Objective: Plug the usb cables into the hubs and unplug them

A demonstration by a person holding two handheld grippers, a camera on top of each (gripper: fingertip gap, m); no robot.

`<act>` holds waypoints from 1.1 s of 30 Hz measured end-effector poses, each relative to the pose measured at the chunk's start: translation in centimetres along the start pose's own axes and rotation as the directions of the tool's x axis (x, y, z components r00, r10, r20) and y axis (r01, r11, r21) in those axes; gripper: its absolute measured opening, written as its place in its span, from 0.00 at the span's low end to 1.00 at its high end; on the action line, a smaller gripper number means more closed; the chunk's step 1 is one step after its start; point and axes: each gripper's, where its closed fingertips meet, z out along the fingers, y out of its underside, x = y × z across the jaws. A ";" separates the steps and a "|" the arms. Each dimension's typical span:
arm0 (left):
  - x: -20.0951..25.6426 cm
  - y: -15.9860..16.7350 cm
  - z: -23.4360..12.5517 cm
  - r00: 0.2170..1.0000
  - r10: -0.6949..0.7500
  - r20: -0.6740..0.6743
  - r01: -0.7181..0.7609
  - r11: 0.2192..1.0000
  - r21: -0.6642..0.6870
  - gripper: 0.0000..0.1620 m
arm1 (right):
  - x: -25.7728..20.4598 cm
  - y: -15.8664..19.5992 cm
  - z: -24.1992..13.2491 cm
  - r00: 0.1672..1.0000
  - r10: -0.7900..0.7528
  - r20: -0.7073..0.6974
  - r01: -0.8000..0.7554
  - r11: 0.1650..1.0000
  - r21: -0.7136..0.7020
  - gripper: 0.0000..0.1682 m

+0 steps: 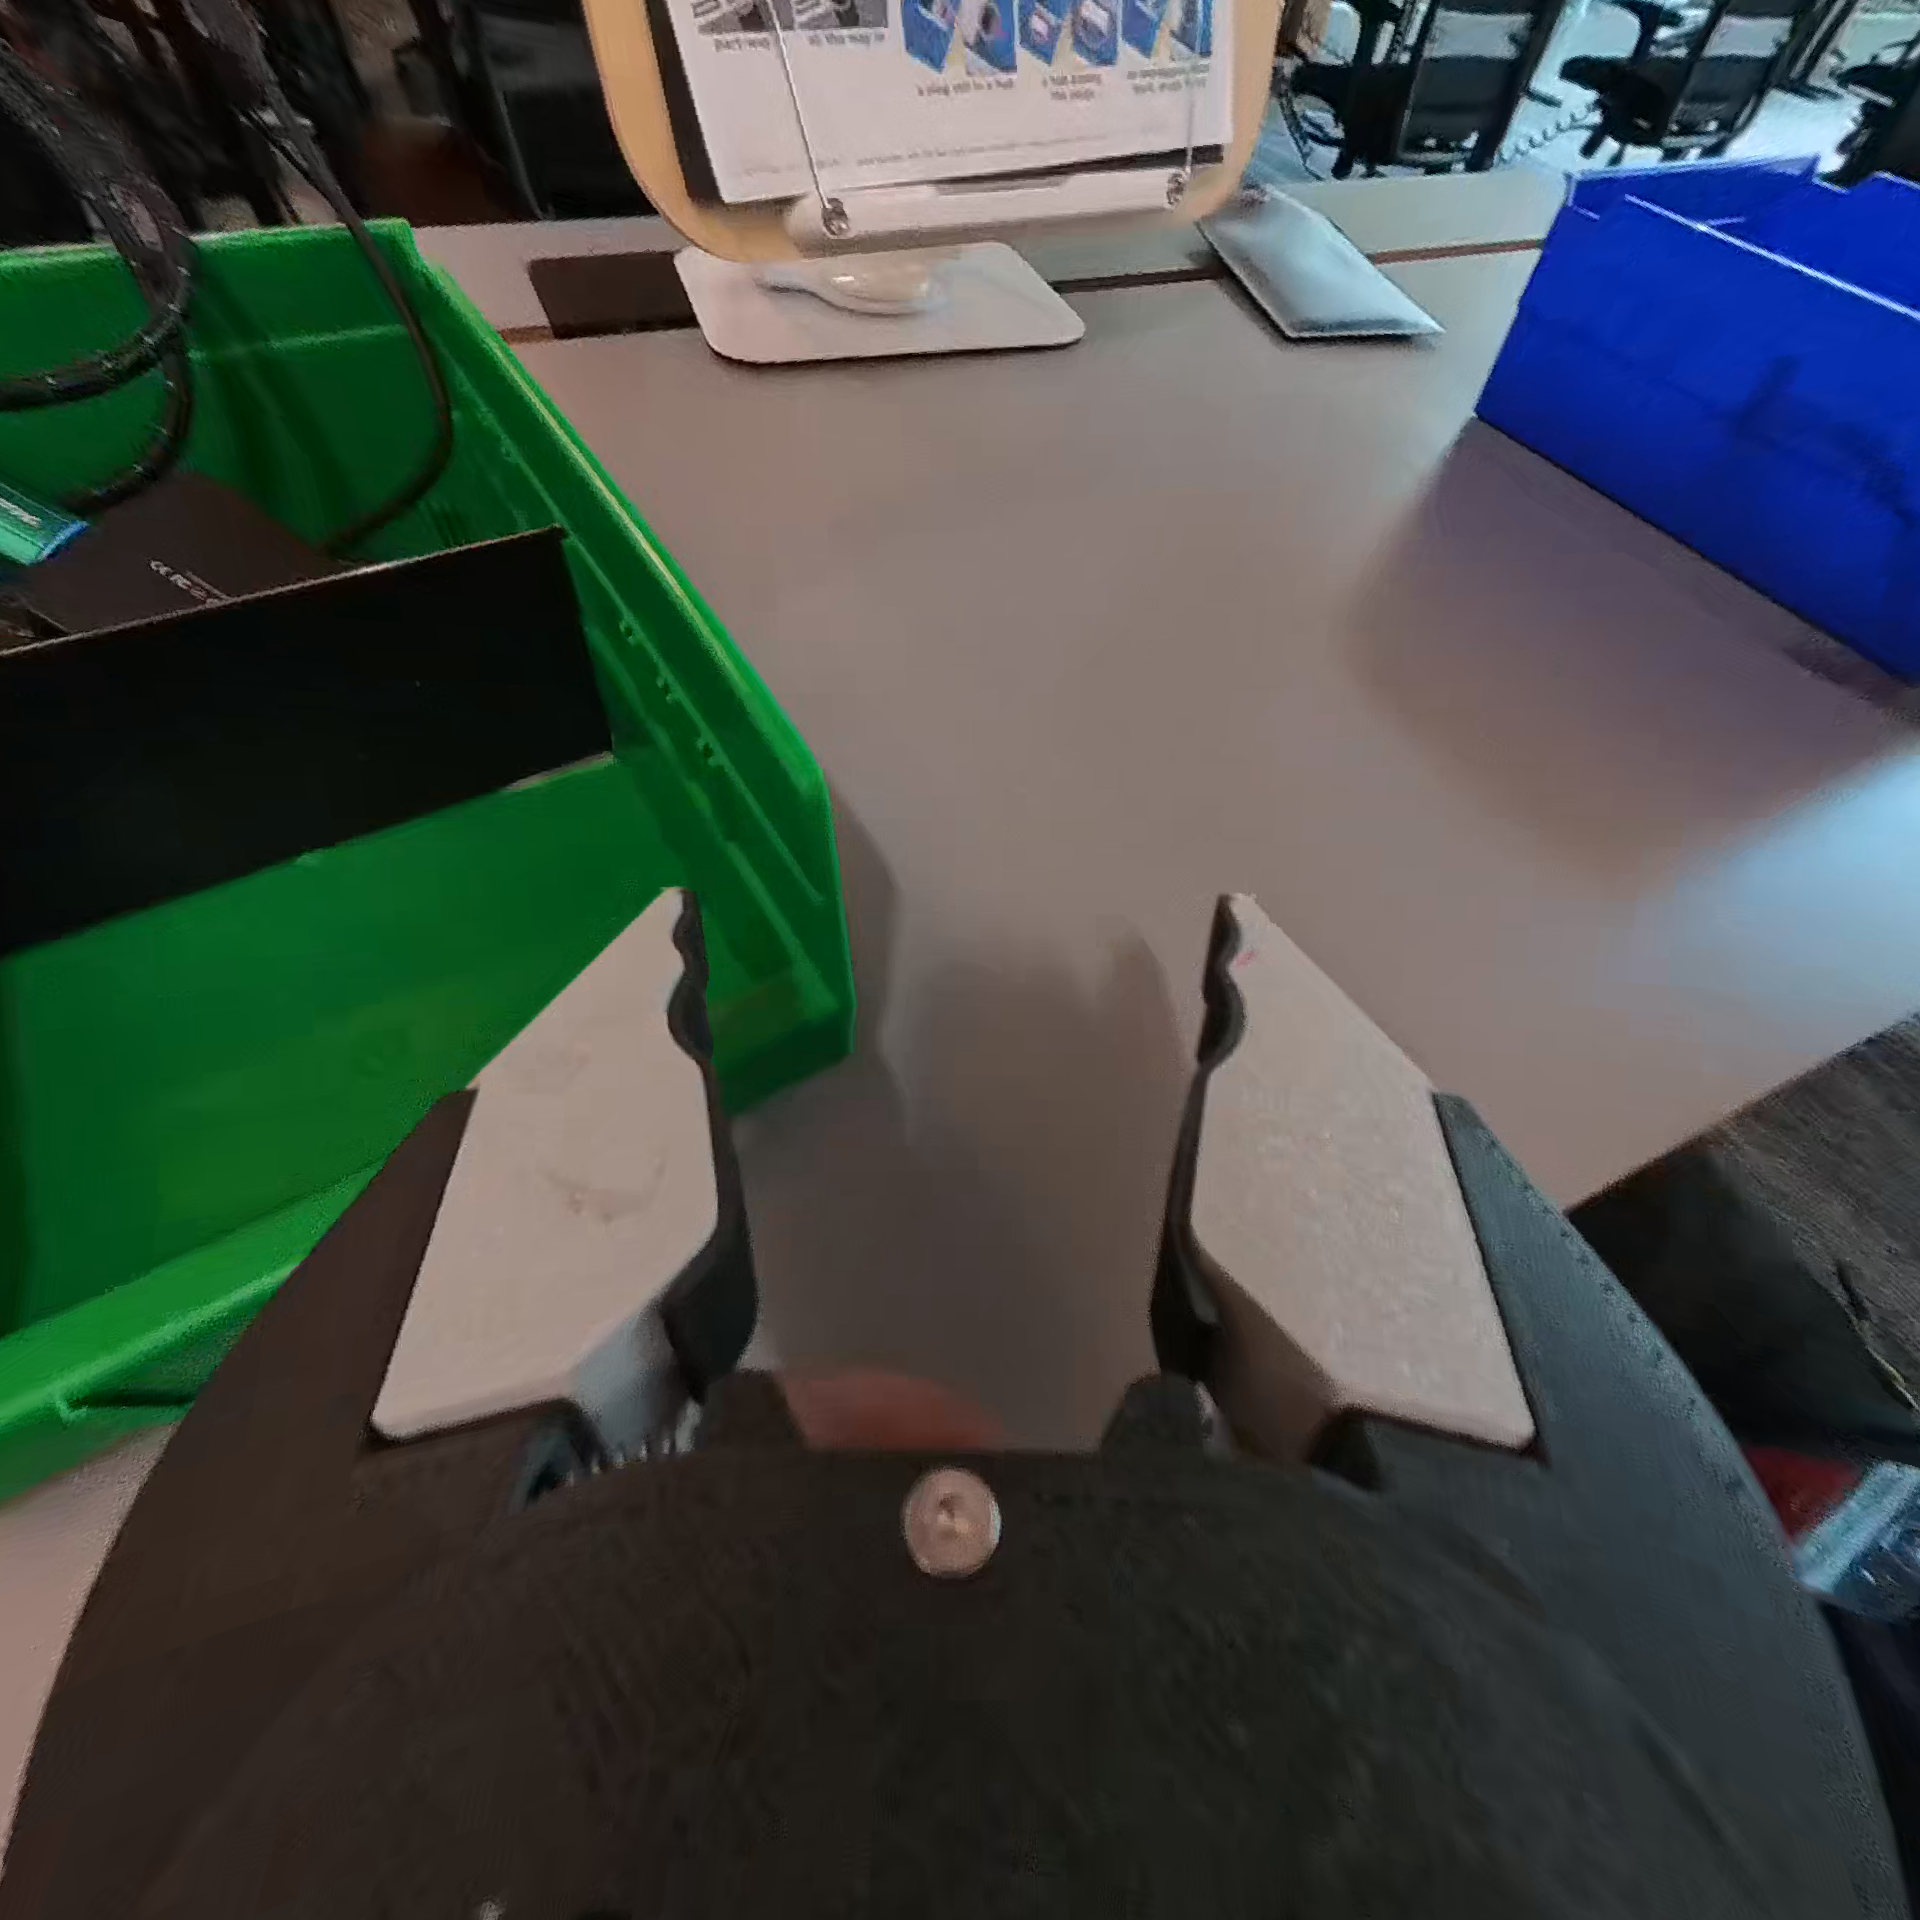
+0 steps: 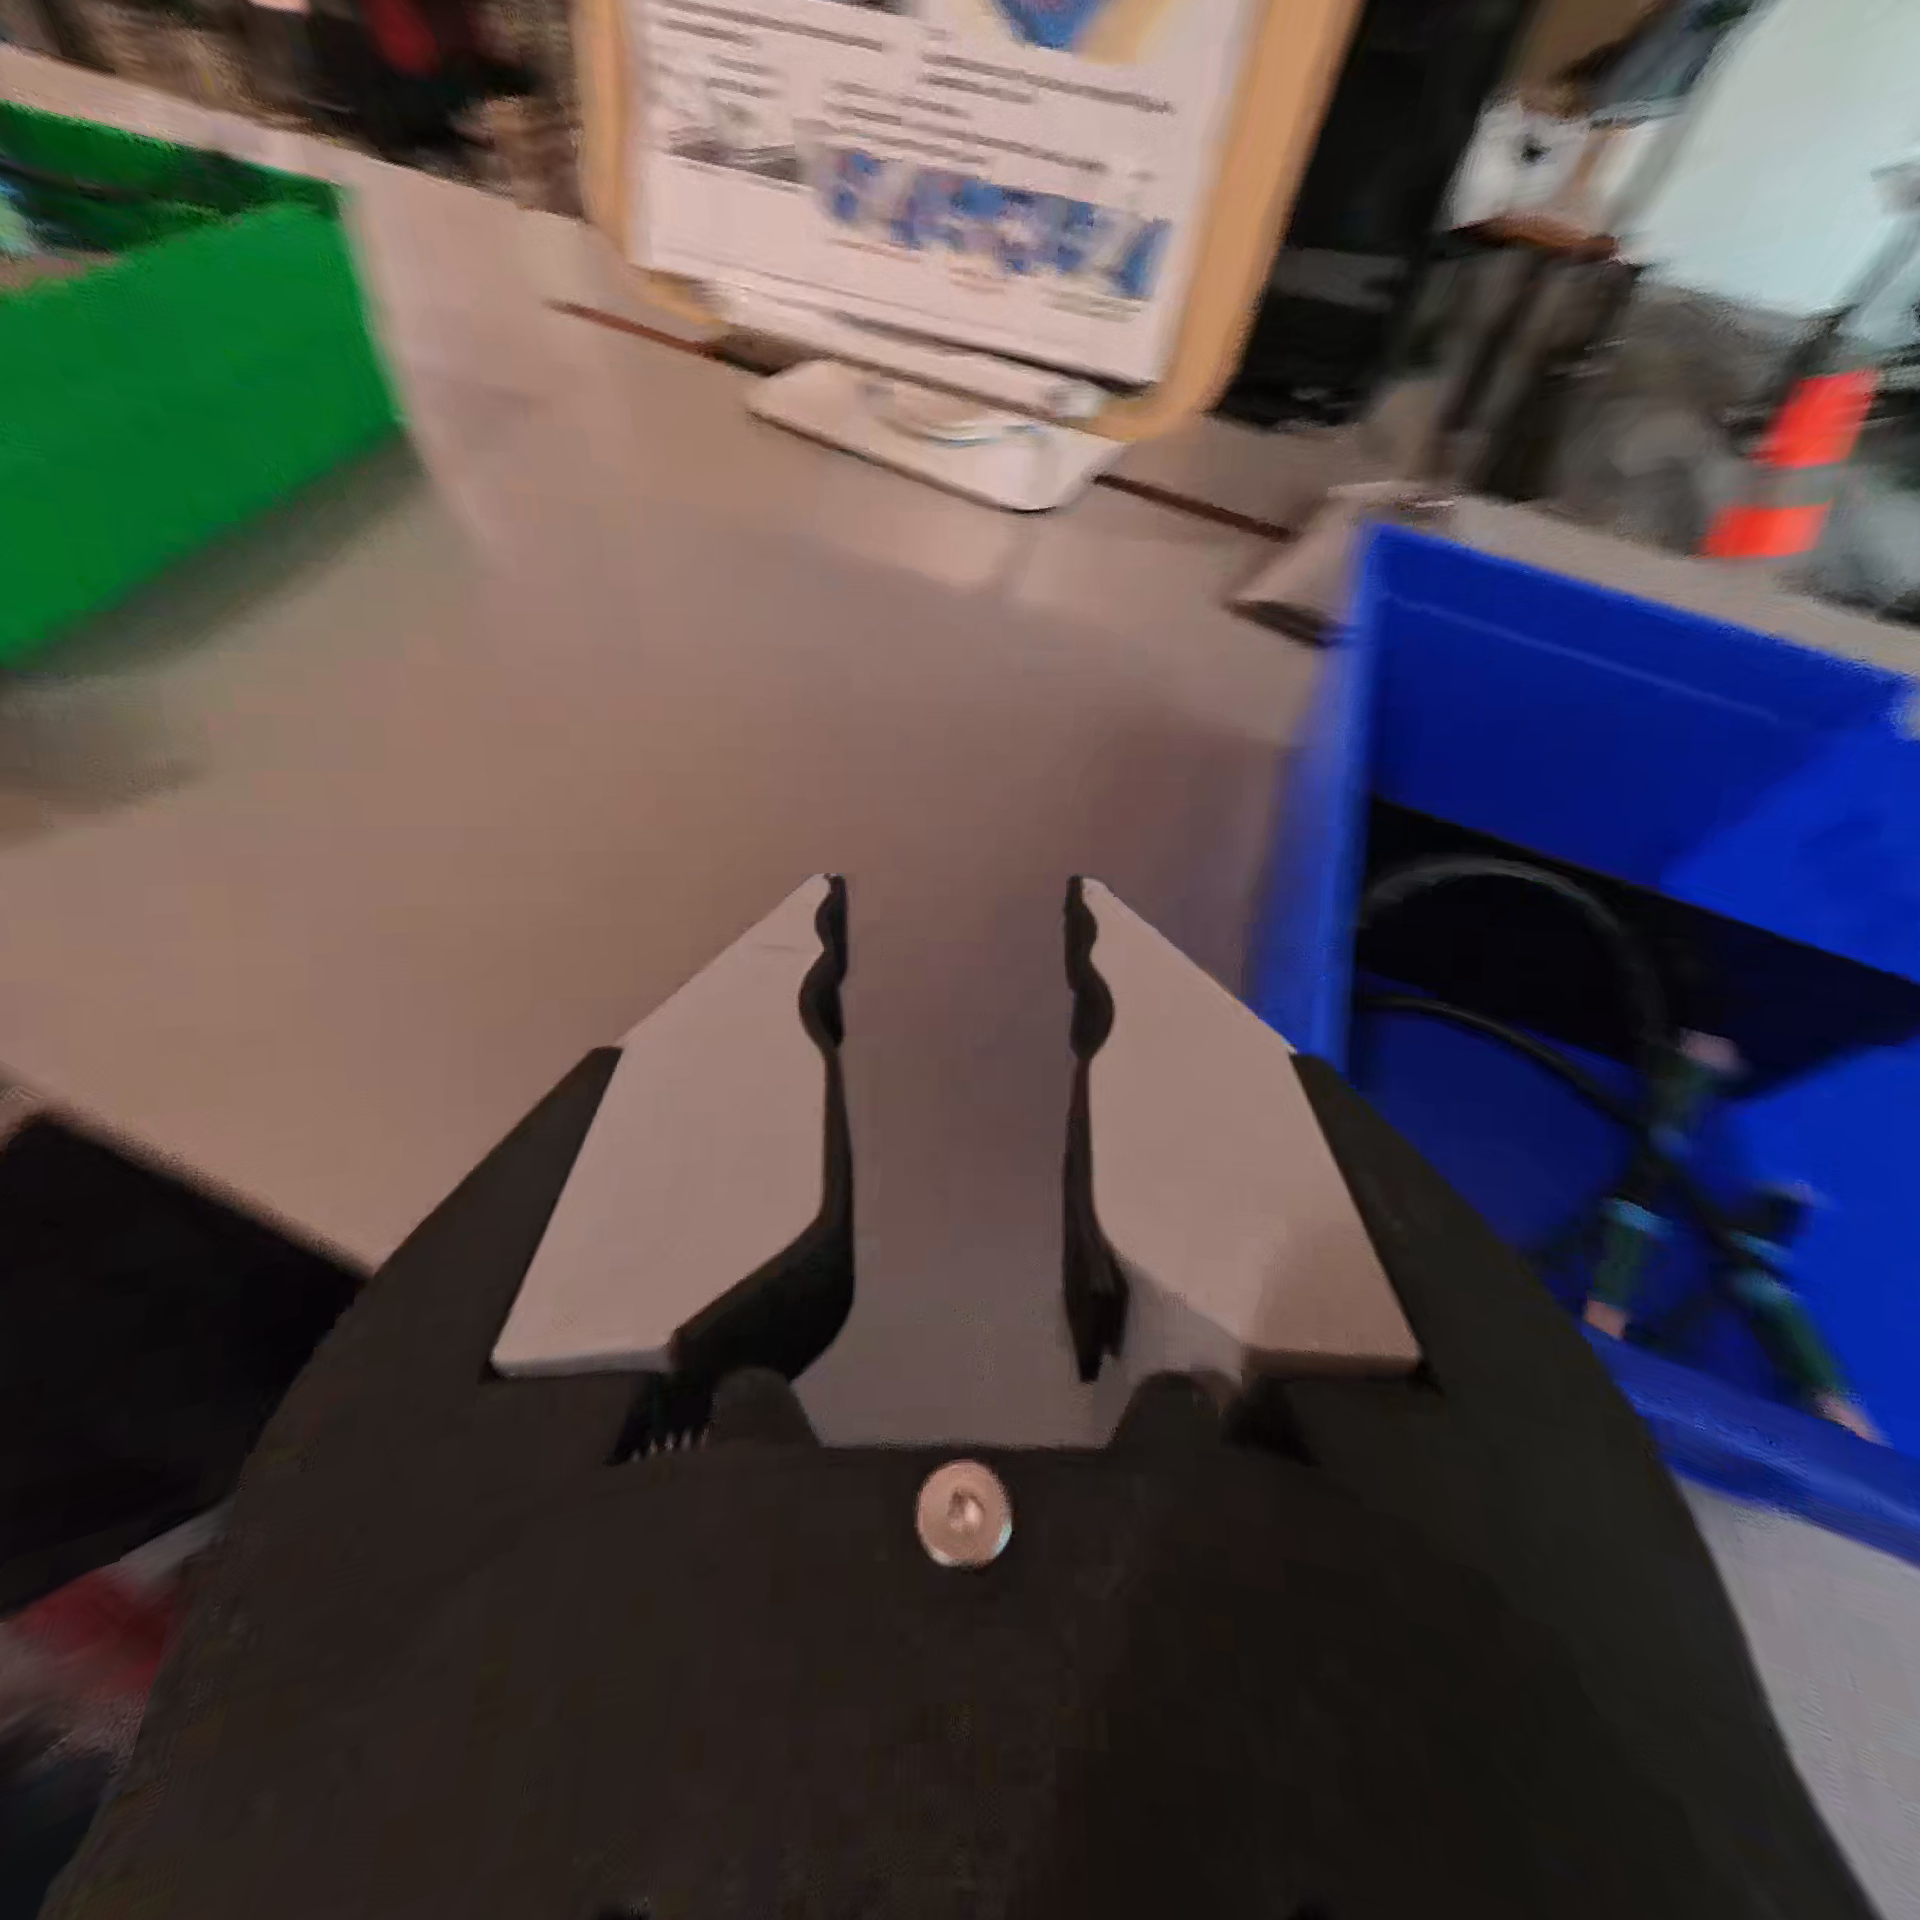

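**Both tongs empty, two bins close: mind the walls and the cables**

Your left tongs (image 1: 956, 935) are spread wide and hold nothing. They hang above the bare desk (image 1: 1091, 623), and their left finger is just beside the near corner of the green bin (image 1: 665, 790); from this view I cannot tell if it touches the wall or only passes over it. If you swing to the left without lifting, this finger could hit the wall and push the bin across the desk.

Inside the green bin a black divider (image 1: 291, 707) stands across, and behind it lie a black box (image 1: 177, 561) and looped black cables (image 1: 156, 343). A loop could catch on a spread finger and drag the other things with it.

Your right tongs (image 2: 956, 894) are also apart, with a narrower gap, and empty. The blue bin (image 2: 1558, 707) is just beside them on the right, with a black cable (image 2: 1507, 914) curled inside. The right view is blurred, so small parts in that bin cannot be read; a reach made in such blur could land on the rim and tip the bin.

The stand with a printed sheet (image 1: 935, 125) is at the far side, well apart from both tongs
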 end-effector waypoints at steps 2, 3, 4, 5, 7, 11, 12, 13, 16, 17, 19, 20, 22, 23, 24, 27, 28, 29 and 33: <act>0.2 -0.2 -0.7 1.000 0.015 -0.017 -0.015 1.000 0.007 0.48 | -4.2 -0.5 0.6 0.981 0.004 0.194 0.004 0.999 -0.041 0.34; 0.1 -0.4 -1.1 1.000 0.017 -0.012 -0.017 1.000 0.020 0.44 | -5.9 -0.5 1.3 0.964 -0.008 0.267 0.024 0.998 -0.057 0.35; -0.1 -0.6 -1.3 1.000 0.015 -0.003 -0.015 0.999 0.034 0.42 | -7.3 -0.5 2.2 0.946 -0.026 0.322 0.050 0.996 -0.067 0.35; -0.3 -0.8 -1.5 1.000 0.012 0.005 -0.012 0.999 0.041 0.42 | -8.5 -0.6 3.4 0.931 -0.045 0.363 0.075 0.995 -0.070 0.39; -1.2 -0.6 -1.8 0.999 0.019 0.034 -0.020 0.999 0.025 0.44 | -10.6 -0.8 6.3 0.898 -0.059 0.436 0.097 0.993 -0.067 0.38; -3.8 -0.5 -2.7 0.987 0.096 0.126 -0.091 0.995 -0.041 0.46 | -13.7 -1.6 13.1 0.838 -0.027 0.545 0.075 0.995 -0.066 0.40; -4.8 -0.8 -3.0 0.982 0.117 0.148 -0.111 0.993 -0.046 0.46 | -13.9 -1.8 15.0 0.844 -0.053 0.534 0.092 0.995 -0.047 0.40; -5.9 -1.2 -3.4 0.978 0.134 0.163 -0.127 0.990 -0.054 0.46 | -14.0 -2.0 16.9 0.851 -0.092 0.516 0.119 0.993 -0.019 0.39; -10.6 -3.2 -4.3 0.971 0.073 0.226 -0.058 0.996 -0.072 0.46 | -14.5 -1.9 21.1 0.855 -0.152 0.496 0.169 0.986 0.011 0.36; -11.8 -4.3 -4.5 0.972 0.038 0.230 -0.025 0.998 -0.058 0.46 | -14.9 -1.7 21.6 0.846 -0.135 0.515 0.165 0.986 -0.013 0.36; -14.4 -6.4 -4.3 0.968 -0.006 0.252 0.016 0.999 -0.036 0.45 | -15.3 -2.0 21.8 0.833 -0.130 0.538 0.157 0.988 -0.005 0.36; -15.8 -7.3 -3.9 0.962 -0.014 0.273 0.027 0.999 -0.042 0.46 | -15.0 -2.2 21.9 0.842 -0.146 0.519 0.161 0.987 0.016 0.36; -18.4 -8.6 -2.1 0.951 -0.035 0.308 0.061 0.995 -0.076 0.47 | -14.4 -2.1 21.9 0.854 -0.202 0.480 0.207 0.977 0.042 0.35; -19.7 -9.1 -1.0 0.944 -0.052 0.326 0.087 0.992 -0.093 0.47 | -14.1 -2.0 21.9 0.856 -0.236 0.459 0.241 0.969 0.048 0.35; -20.9 -9.5 0.2 0.938 -0.070 0.341 0.113 0.988 -0.108 0.46 | -13.7 -2.0 21.9 0.863 -0.266 0.429 0.269 0.961 0.055 0.34; -24.0 -10.4 3.8 0.911 -0.088 0.403 0.160 0.976 -0.147 0.42 | -13.3 -2.5 21.8 0.877 -0.292 0.382 0.280 0.956 0.086 0.33; -24.8 -10.3 4.9 0.904 -0.082 0.419 0.169 0.970 -0.175 0.41 | -13.4 -2.4 21.8 0.878 -0.286 0.384 0.276 0.958 0.084 0.33; -25.7 -10.1 5.8 0.893 -0.072 0.443 0.179 0.962 -0.205 0.40 | -13.3 -2.3 21.8 0.879 -0.282 0.383 0.275 0.959 0.074 0.33; -28.0 -9.2 7.8 0.859 0.003 0.512 0.180 0.934 -0.308 0.26 | -12.7 -2.1 22.1 0.888 -0.269 0.373 0.268 0.962 0.057 0.33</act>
